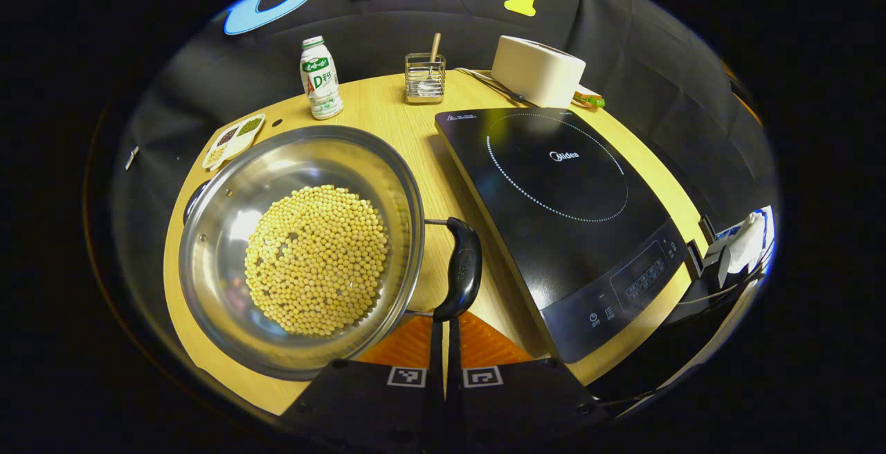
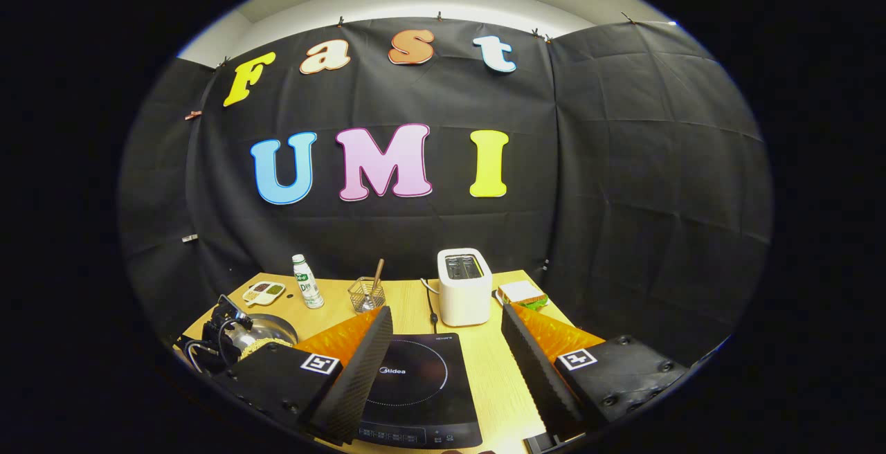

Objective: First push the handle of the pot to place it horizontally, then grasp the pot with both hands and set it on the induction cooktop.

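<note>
In the left gripper view the left gripper (image 1: 445, 343) has its two fingers pressed together with almost no gap, their tips just at the near end of the pot's black handle (image 1: 462, 270) — whether they actually touch it cannot be told. The pot (image 1: 304, 246), a wide steel pan holding a layer of pale yellow beans (image 1: 317, 260), sits on the wooden table (image 1: 387, 111) left of the induction cooktop (image 1: 561, 219), and the handle stands off its right rim on two thin wire arms, lying between pot and cooktop. This view also gives detail behind the pot: a small divided dish (image 1: 234, 140) of dark and green bits, a white bottle (image 1: 320, 78), a wire holder (image 1: 424, 78) with a wooden stick in it, and a white toaster (image 1: 538, 70). The right gripper view looks from farther back and higher — the right gripper (image 2: 443, 350) has its fingers spread wide apart, holding nothing, with the cooktop (image 2: 415, 385) seen between them. There the toaster (image 2: 464, 286) shows its top slots, a sandwich (image 2: 522, 294) lies just right of it, and the pot (image 2: 266, 333) sits low at the left, partly hidden by the other gripper (image 2: 218, 343).
</note>
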### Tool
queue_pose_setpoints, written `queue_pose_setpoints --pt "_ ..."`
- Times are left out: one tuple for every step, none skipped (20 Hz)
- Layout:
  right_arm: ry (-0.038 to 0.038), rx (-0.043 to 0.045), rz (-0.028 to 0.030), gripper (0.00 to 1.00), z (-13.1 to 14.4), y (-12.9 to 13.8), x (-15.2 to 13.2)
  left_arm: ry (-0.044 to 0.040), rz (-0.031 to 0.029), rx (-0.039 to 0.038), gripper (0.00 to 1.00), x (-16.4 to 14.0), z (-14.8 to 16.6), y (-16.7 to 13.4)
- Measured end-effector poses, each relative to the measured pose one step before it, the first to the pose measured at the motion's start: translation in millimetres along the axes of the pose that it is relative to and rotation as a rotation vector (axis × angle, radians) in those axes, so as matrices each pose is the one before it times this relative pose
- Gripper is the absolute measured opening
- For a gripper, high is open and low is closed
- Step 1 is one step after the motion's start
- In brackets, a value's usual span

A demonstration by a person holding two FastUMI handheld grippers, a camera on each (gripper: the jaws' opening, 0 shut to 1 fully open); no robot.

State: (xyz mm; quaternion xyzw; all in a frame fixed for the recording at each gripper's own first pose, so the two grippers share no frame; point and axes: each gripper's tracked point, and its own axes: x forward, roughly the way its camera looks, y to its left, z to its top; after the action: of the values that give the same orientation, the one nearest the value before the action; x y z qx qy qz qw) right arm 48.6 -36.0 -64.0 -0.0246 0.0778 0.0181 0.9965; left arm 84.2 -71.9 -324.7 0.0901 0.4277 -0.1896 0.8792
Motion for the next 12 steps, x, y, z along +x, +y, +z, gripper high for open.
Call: queue_pose_setpoints --pt "0.00204 -0.0005 -0.00107 0.98 -0.03 -1.0 1.5 -0.00305 -0.00133 0.00136 0.05 3.2 3.64 -0.69" --pt "0.00069 -0.00088 -0.0009 0.99 -0.02 -0.2 0.78 -0.00188 -0.00061 0.00019 0.05 2.49 3.93 -1.3" --pt "-0.00032 -0.00104 -0.00034 0.99 -0.03 -1.46 0.9 -0.00243 -0.00145 -0.00093 0.05 2.46 3.92 -0.36" --pt "-0.0012 -0.00116 0.00005 0.99 1.22 -0.84 1.34 -0.00031 -0.00219 -0.00325 0.05 2.52 2.68 0.02" --pt "-0.00181 -0.00119 -0.00059 0.99 0.87 -0.99 1.28 -0.00156 -0.00303 -0.00461 0.04 2.95 3.46 -1.47" --pt "-0.002 -0.00186 -0.00112 0.99 0.72 -1.45 1.37 -0.00202 -0.00227 -0.00454 0.05 2.25 3.27 -0.37" --pt "-0.00147 -0.00208 -0.00192 0.99 0.22 -2.04 0.53 -0.0022 -0.00023 -0.00128 0.05 3.29 2.97 -0.23" --pt "-0.0001 -0.00109 -0.00196 0.99 0.73 -1.51 1.23 -0.0034 0.00143 0.00027 0.05 2.28 4.05 0.08" --pt "-0.00041 -0.00008 -0.00163 0.99 0.42 -1.87 1.6 -0.00256 0.00195 0.00064 0.05 2.65 3.2 0.0" --pt "0.0016 0.00045 -0.00154 0.99 -0.21 -1.47 1.22 -0.0028 0.00172 -0.00055 0.05 1.73 3.48 0.12" --pt "0.00111 0.00036 -0.00059 0.99 -0.33 -1.18 0.83 -0.0024 0.00109 -0.0017 0.05 2.38 3.32 0.26" --pt "0.00194 -0.00056 -0.00092 0.99 -0.15 -1.27 1.62 -0.00228 0.00089 -0.00249 0.05 3.07 3.44 0.07"
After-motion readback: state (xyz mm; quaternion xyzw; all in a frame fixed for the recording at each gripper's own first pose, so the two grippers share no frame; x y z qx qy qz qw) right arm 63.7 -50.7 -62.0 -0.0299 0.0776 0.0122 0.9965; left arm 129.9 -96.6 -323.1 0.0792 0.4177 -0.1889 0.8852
